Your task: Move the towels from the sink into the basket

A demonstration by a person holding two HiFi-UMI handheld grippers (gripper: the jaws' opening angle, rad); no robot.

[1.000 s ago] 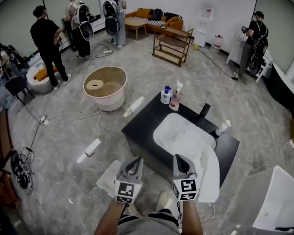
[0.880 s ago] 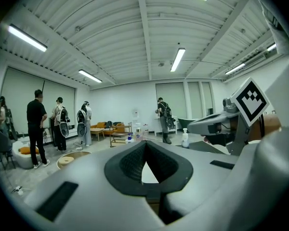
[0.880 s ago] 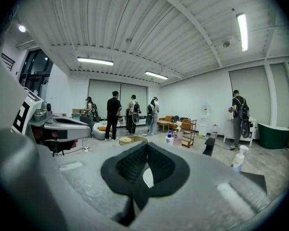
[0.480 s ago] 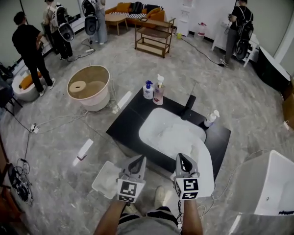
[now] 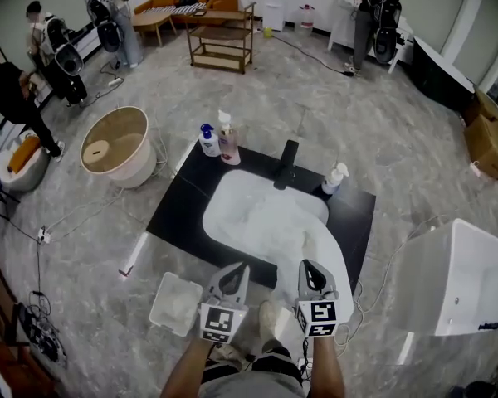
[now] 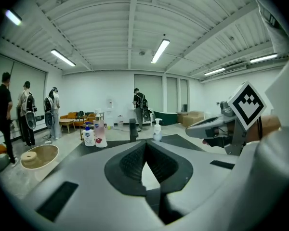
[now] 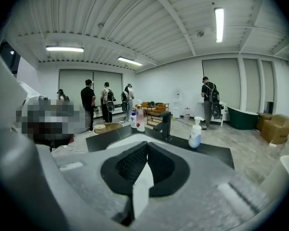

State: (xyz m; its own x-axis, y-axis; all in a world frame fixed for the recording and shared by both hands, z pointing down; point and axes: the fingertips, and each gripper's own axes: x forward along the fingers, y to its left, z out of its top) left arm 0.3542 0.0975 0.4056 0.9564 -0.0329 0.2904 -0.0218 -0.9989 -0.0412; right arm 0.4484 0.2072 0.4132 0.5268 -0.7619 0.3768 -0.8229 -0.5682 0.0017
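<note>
White towels (image 5: 270, 218) lie heaped in the white sink (image 5: 218, 196), which is set in a black counter (image 5: 178, 210). One more towel (image 5: 339, 265) hangs over the counter's front edge, just right of my right gripper (image 5: 313, 274). The white basket (image 5: 162, 295) stands on the floor to the left of my left gripper (image 5: 232, 275). Both grippers hover side by side just before the counter's front edge. In the left gripper view the left gripper (image 6: 145, 147) has its tips together, as does the right gripper (image 7: 147, 148) in the right gripper view; neither visibly holds cloth.
A black faucet (image 5: 287, 164) and three bottles (image 5: 218, 139) stand on the counter behind the sink. A round tub (image 5: 116, 146) sits on the floor at far left, a white rectangular tub (image 5: 456, 276) at right. Cables cross the floor; several people stand far back.
The view has closed in on the sink, which now sits higher and more to the left. Both grippers have come forward and down together toward the counter's front edge, jaws unchanged.
</note>
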